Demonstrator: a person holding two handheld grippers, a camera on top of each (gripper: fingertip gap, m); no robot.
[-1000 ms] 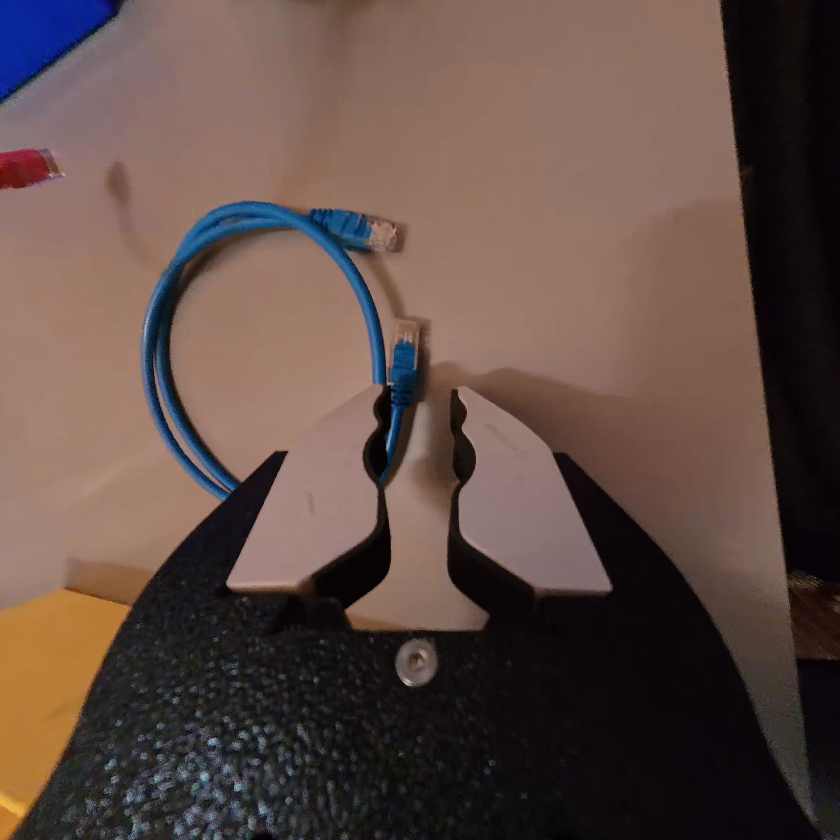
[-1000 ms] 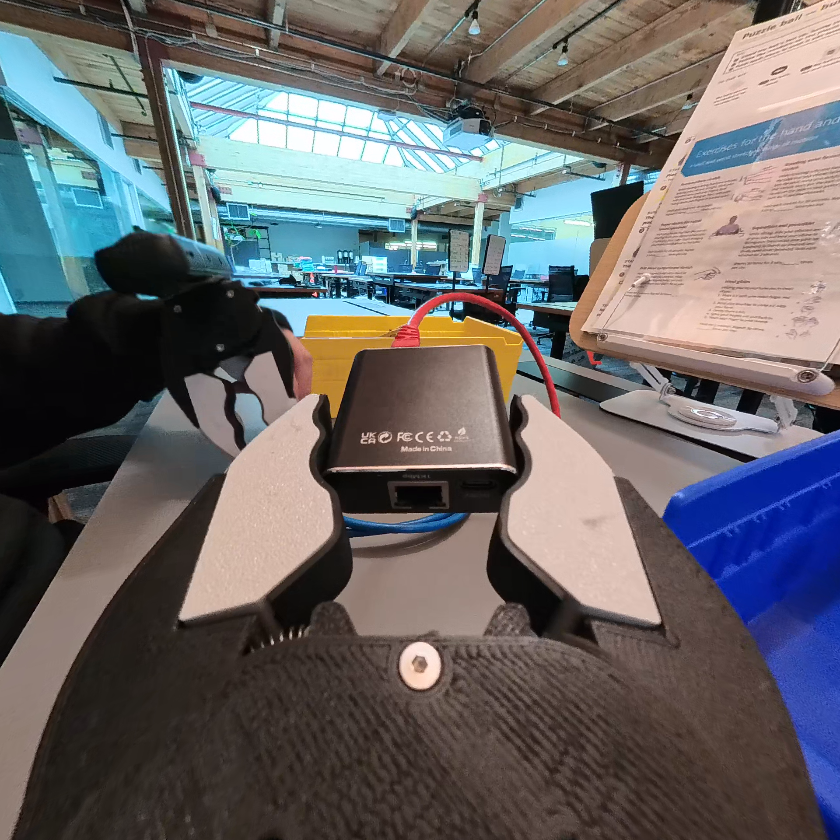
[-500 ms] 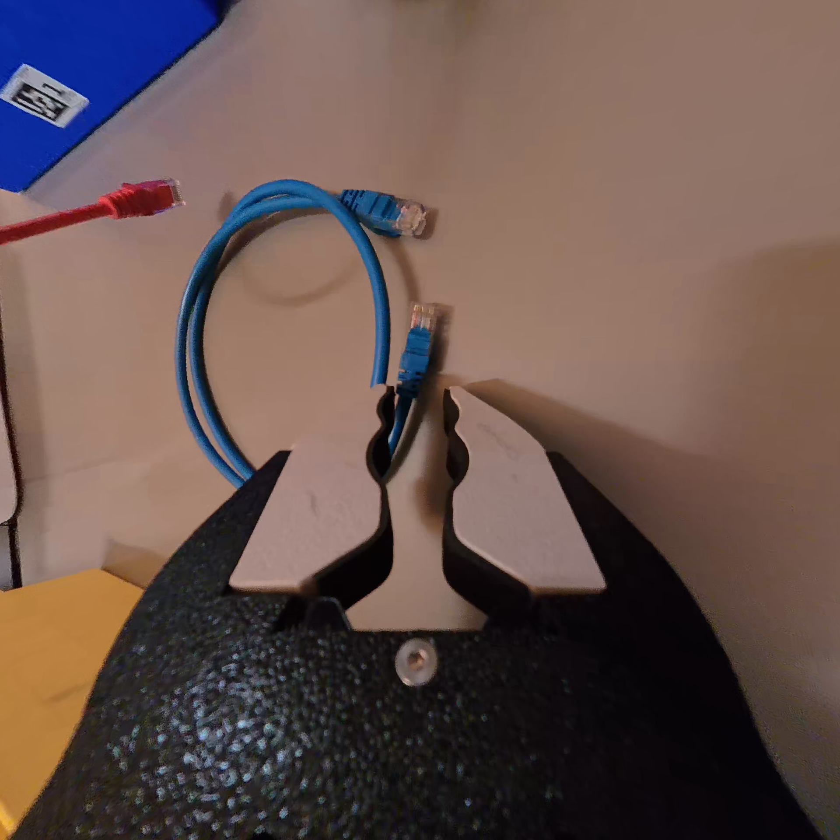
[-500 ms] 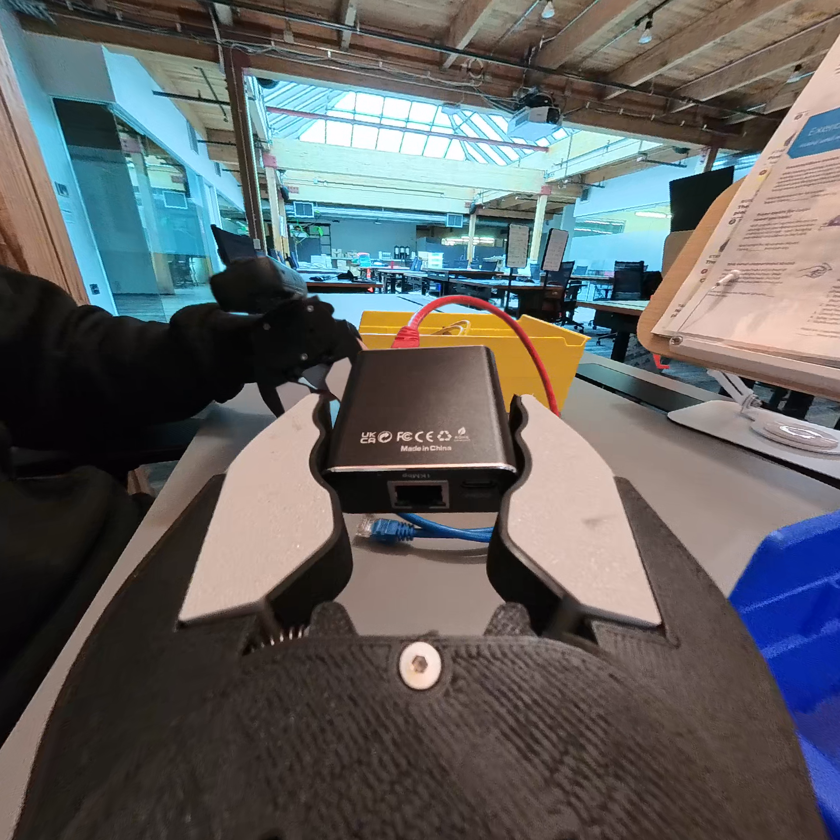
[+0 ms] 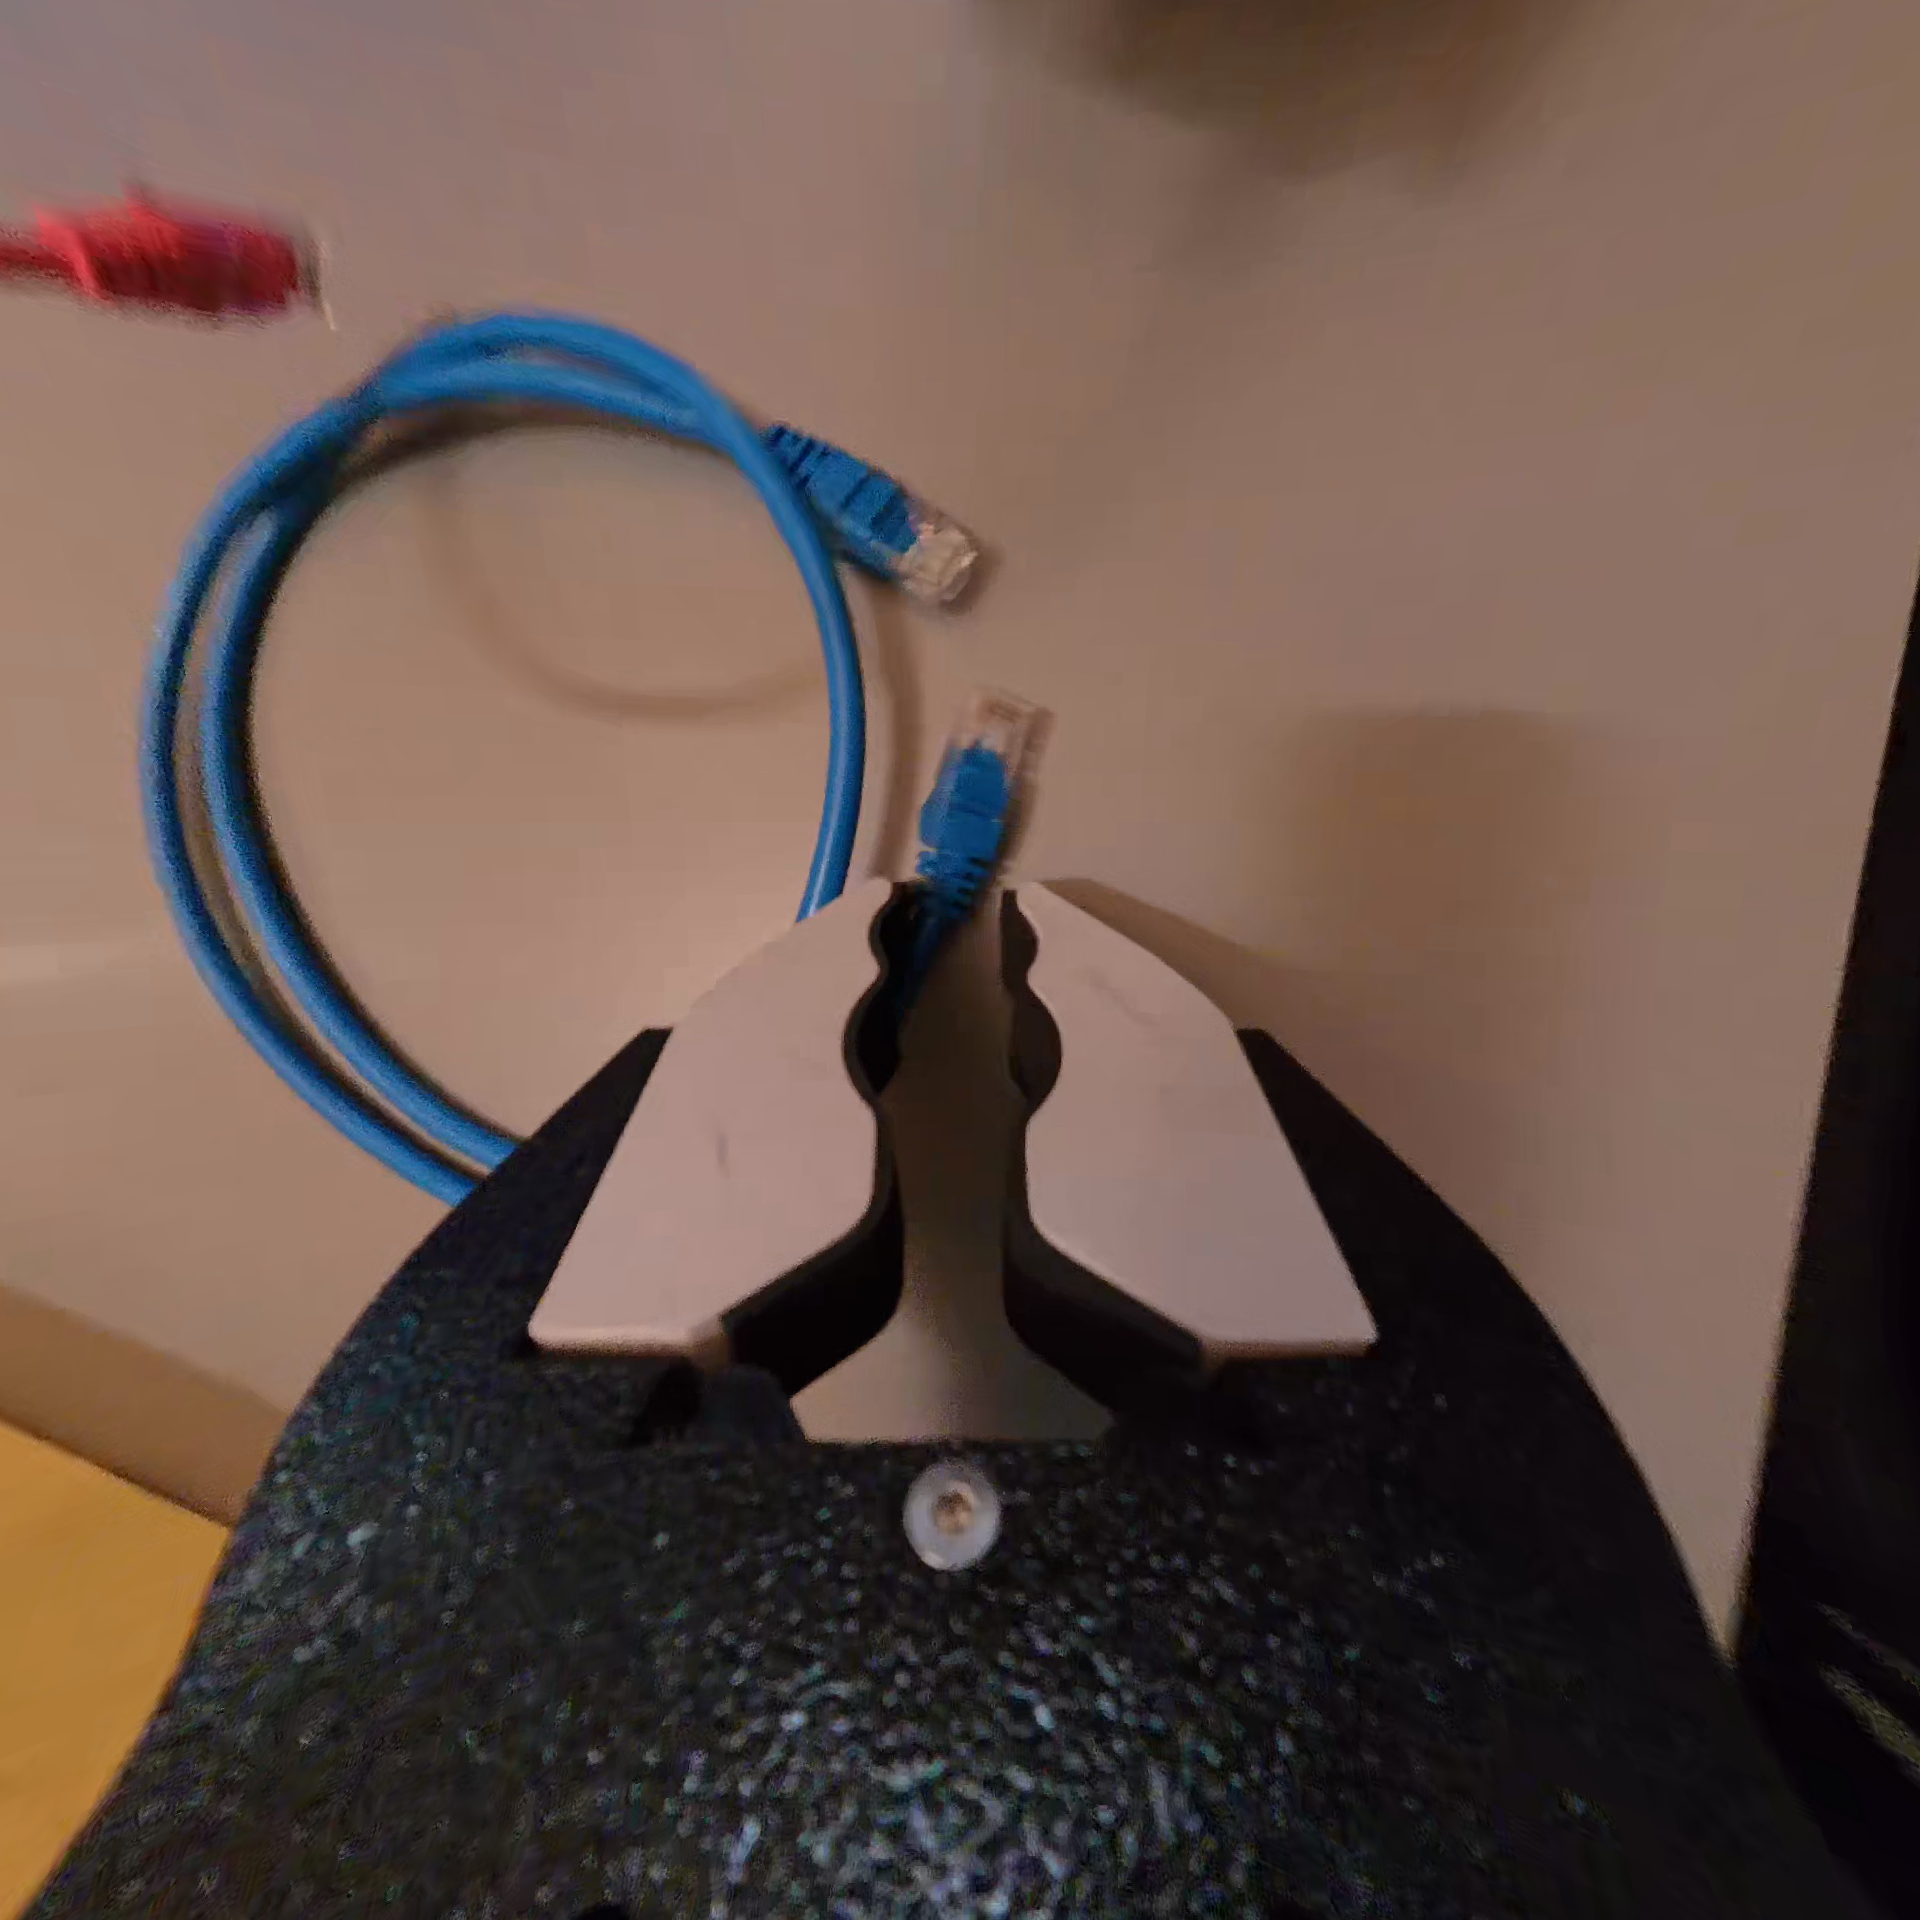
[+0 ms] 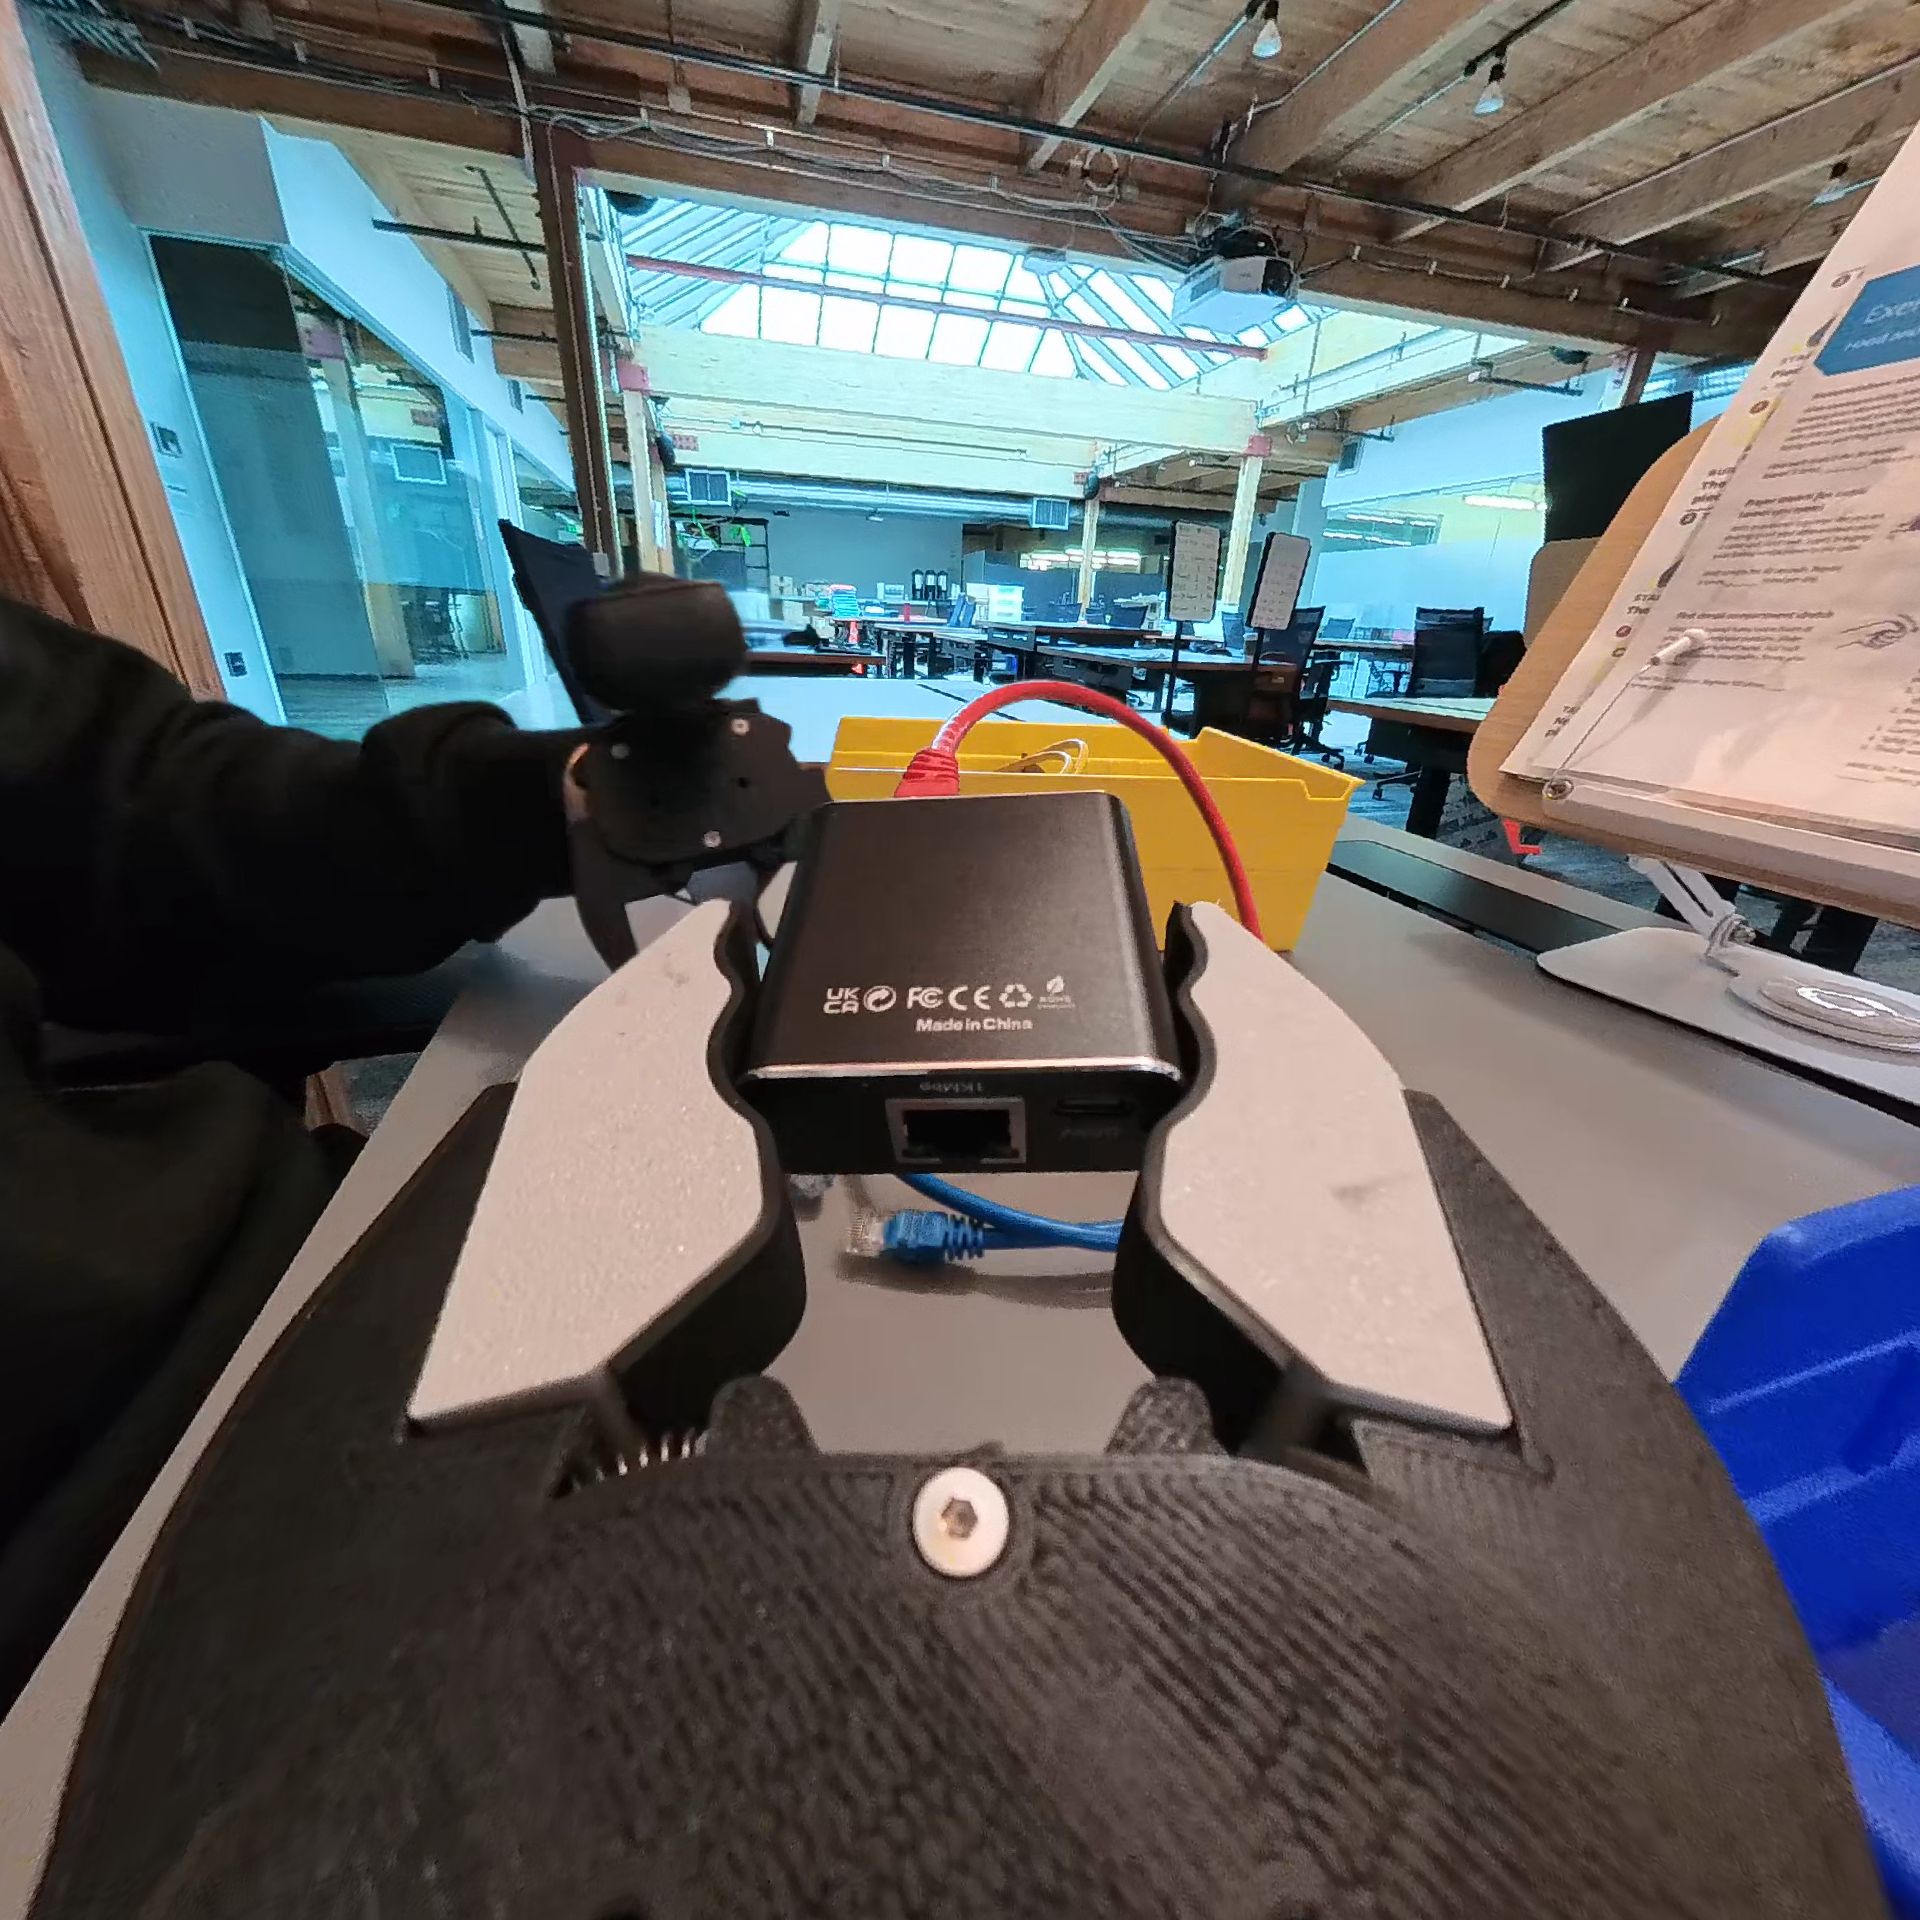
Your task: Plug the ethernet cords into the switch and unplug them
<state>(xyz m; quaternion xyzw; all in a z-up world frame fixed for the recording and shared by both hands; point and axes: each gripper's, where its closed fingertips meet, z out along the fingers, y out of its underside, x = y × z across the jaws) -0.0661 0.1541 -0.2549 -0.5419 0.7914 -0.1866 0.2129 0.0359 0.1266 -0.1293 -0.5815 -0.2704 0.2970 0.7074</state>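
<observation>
Open workshop hall with wood beams and skylights fills the background of the right wrist view, and we see a grey table (image 6: 1558, 1049) running across the middle. Our right gripper (image 6: 961, 925) pinches the black switch (image 6: 961, 935) by its two sides, holding it level at frame centre with one empty port facing the camera. Red cord (image 6: 1195, 758) is plugged into the switch's far end and arcs over to the right. Behind it sits a yellow bin (image 6: 1278, 800); a blue bin (image 6: 1829, 1403) is at lower right, and a document stand (image 6: 1756, 623) at upper right. Under the switch we see one plug of the blue cord (image 6: 935, 1236) lying on the table. Left gripper (image 6: 675, 790) shows at mid left, held by a black-sleeved arm (image 6: 260, 831).

Left wrist view looks down on the table (image 5: 1351, 416). Left gripper (image 5: 945, 904) has its jaws narrowly apart, and the blue cord (image 5: 499, 384) runs up between them, lying against the left finger; we cannot tell if it is actually clamped. One plug (image 5: 977, 790) sticks out just past the tips, the other (image 5: 883, 520) lies upper centre, with the loop at left. Red plug (image 5: 177, 260) is blurred at upper left.
</observation>
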